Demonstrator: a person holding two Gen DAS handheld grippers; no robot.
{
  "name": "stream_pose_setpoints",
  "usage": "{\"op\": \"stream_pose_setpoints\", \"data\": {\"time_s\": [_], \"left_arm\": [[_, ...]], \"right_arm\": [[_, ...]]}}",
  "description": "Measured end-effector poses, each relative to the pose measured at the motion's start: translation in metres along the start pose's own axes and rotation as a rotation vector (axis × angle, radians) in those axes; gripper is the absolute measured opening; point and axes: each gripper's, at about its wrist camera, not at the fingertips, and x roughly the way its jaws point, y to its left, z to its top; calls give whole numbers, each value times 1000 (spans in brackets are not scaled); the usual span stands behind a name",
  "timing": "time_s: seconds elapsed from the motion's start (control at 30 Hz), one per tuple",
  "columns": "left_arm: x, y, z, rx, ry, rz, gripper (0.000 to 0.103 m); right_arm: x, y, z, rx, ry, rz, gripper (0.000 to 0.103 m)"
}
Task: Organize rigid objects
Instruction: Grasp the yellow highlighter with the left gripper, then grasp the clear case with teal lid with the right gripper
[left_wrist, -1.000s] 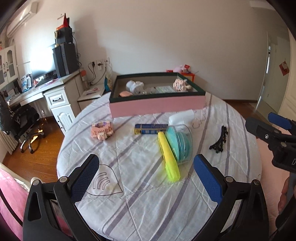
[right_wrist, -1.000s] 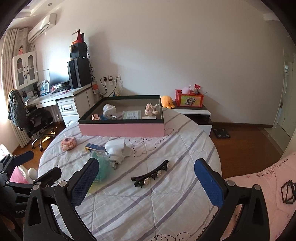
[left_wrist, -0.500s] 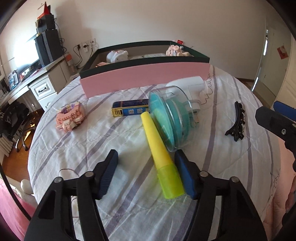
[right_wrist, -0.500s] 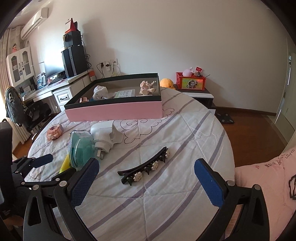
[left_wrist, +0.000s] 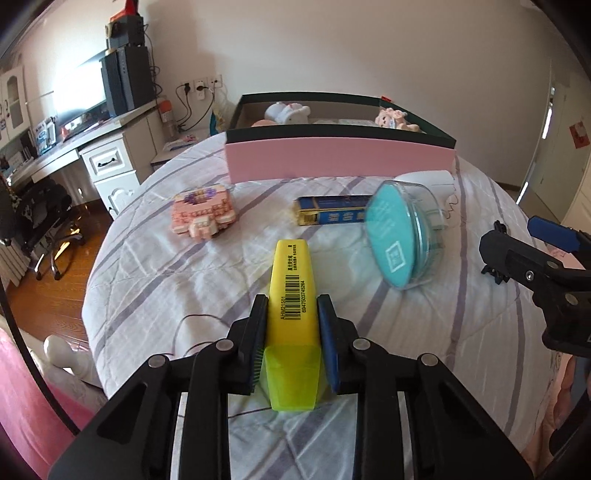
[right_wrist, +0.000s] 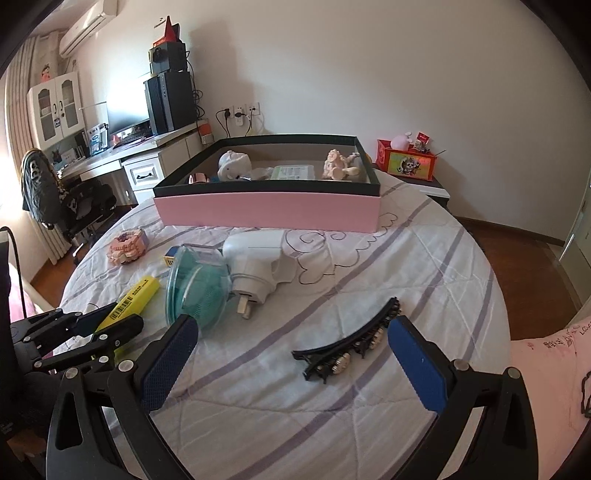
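Note:
My left gripper is shut on a yellow highlighter near the table's front; it also shows in the right wrist view. My right gripper is open, with a black jewelled hair clip lying on the cloth between its fingers. A teal disc in a clear case, a white plug adapter, a blue box and a pink block toy lie on the table. A pink, dark-rimmed storage box stands at the back.
The round table has a white striped cloth. The box holds two small figures, a flat white case and a pink item. A desk and office chair stand left. A pink bed edge is at the right.
My left gripper has moved in and closed on the yellow highlighter, which now points straight away from it. My right gripper has come down nearer the hair clip.

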Motion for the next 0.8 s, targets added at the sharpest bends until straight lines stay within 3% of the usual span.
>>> {"op": "stream_pose_setpoints", "data": {"time_s": [0.17,0.23,0.3,0.4,0.63,0.7,0.8], "left_arm": [[-3,19,-4,-33,-7,17,27],[-4,21,-5,-39,-7,13,27],[-4,24,-7,-44,-9,3,27],[-4,28,-8,-50,-8,-10,27],[-1,32,-7,-51,-7,-15,27],[2,30,-4,-49,-3,-14,27],[5,27,0,-51,-8,-14,27]], "right_arm": [[9,24,8,-6,-1,61,103],[16,37,11,-37,12,70,92],[25,45,11,-43,38,98,66],[43,55,10,-50,91,126,53],[68,62,14,-46,149,146,52],[74,60,16,-43,158,156,39],[77,57,19,-41,163,191,38]]}}
